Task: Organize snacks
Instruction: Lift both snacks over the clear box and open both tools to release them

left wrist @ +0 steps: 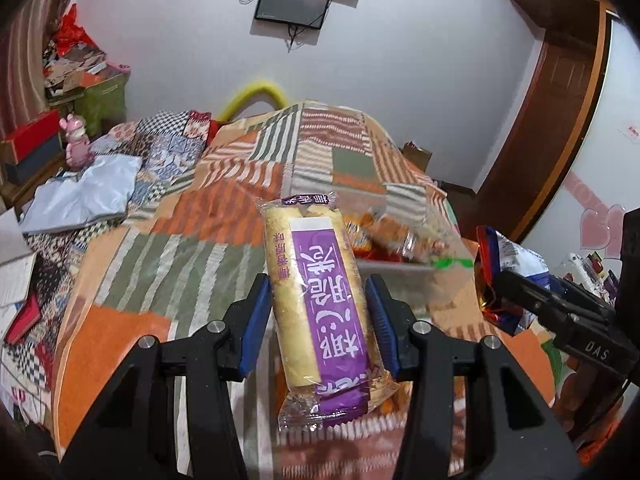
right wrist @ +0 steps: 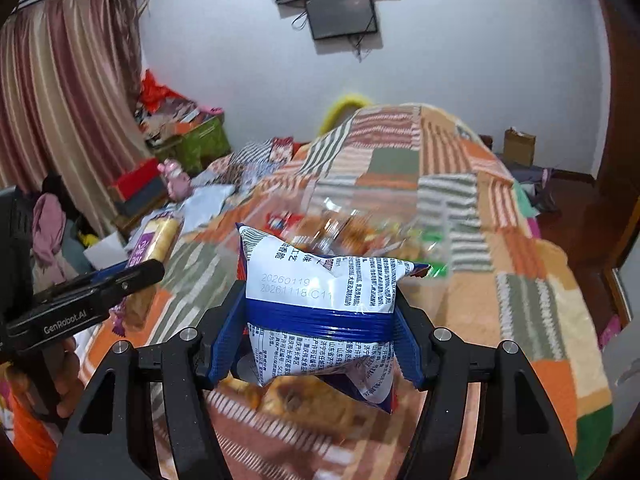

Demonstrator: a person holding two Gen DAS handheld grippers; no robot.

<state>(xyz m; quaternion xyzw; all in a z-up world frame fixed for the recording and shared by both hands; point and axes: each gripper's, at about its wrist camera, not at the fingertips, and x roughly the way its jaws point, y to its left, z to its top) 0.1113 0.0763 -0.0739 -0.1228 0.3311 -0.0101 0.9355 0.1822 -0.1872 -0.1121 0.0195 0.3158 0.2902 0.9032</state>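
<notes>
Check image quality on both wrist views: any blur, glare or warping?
Left wrist: purple cake pack sharp, clear snack bin behind it smeared, door frame bowed by the fisheye. Right wrist: white-and-blue snack bag readable with slight sheen, bin and snacks under the gripper motion-blurred; corners dark in both.

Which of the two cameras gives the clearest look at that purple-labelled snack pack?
The left wrist view: the purple-labelled snack pack fills the centre, label readable, between the left tongs. The right wrist view catches only its end at the left edge.
</notes>
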